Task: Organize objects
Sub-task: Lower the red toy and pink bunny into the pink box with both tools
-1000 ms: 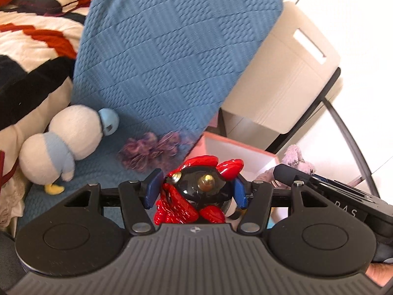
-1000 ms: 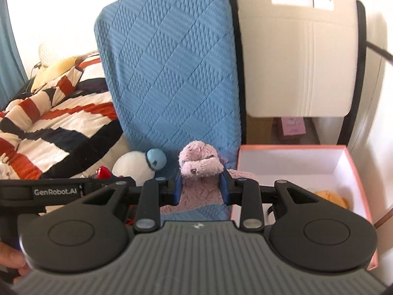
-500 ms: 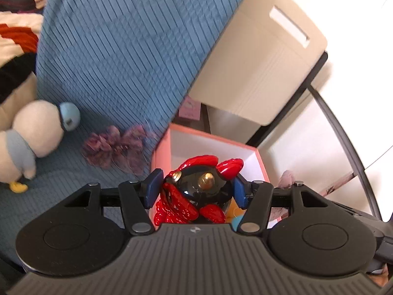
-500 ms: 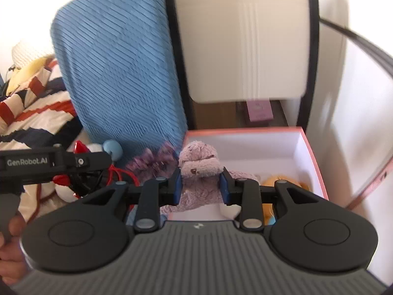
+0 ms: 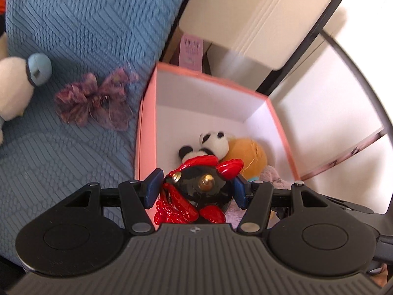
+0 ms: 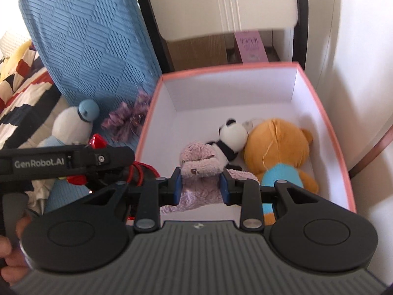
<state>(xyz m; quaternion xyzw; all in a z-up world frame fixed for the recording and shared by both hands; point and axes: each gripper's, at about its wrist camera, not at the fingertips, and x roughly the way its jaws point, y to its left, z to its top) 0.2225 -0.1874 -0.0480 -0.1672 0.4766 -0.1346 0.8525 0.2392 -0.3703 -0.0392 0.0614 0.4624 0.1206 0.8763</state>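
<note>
Left tongs are clenched on a red-black toy, pads pressed to both its sides; the toy is held above the near left part of the pink box; right tongs are clenched on a mauve plush, held inside the box opening over its near side; a panda and an orange bear are seen lying in the box, touching each other, bear at the right; the box is set just beside a blue cushion; a purple bow and a white-blue plush are seen lying on the cushion left of the box, apart from each other; a striped blanket is seen at far left in the right view; a hand is partly visible at the lower left edge there.
</note>
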